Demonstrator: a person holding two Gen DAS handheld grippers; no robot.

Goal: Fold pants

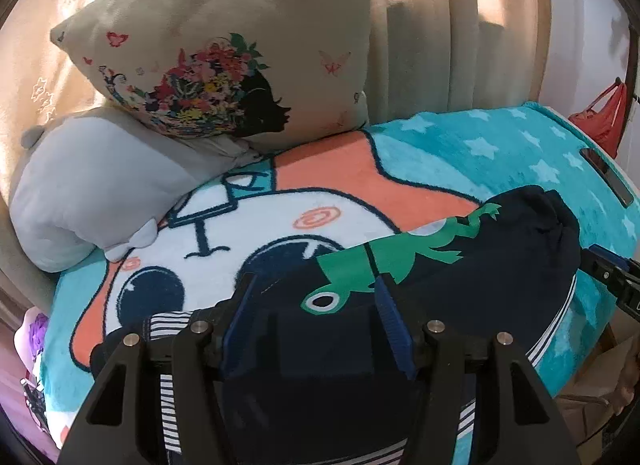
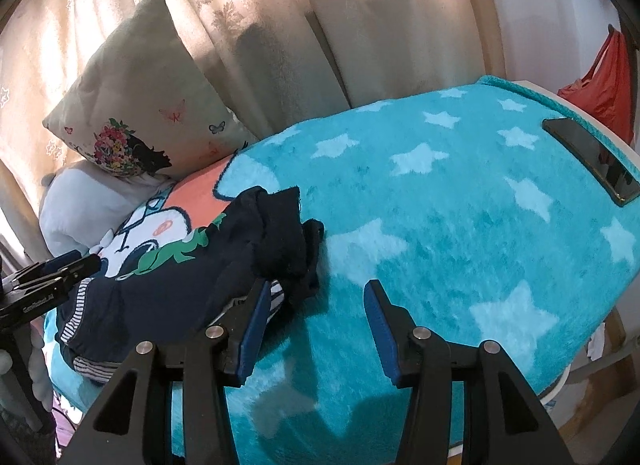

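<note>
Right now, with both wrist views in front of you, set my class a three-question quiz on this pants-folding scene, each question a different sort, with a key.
1. True or false: the right gripper has its jaws shut on the pants.
2. Multiple choice: the phone lies on A) the pillow, B) the star blanket, C) the pants.
3. Fill in: the print on the pants is coloured ____.

Key: 1 false, the jaws stand open beside the pants. 2 B, on the star blanket. 3 green.

Both wrist views low, close, sharing pants (image 1: 460,265), blanket (image 2: 460,205)
</note>
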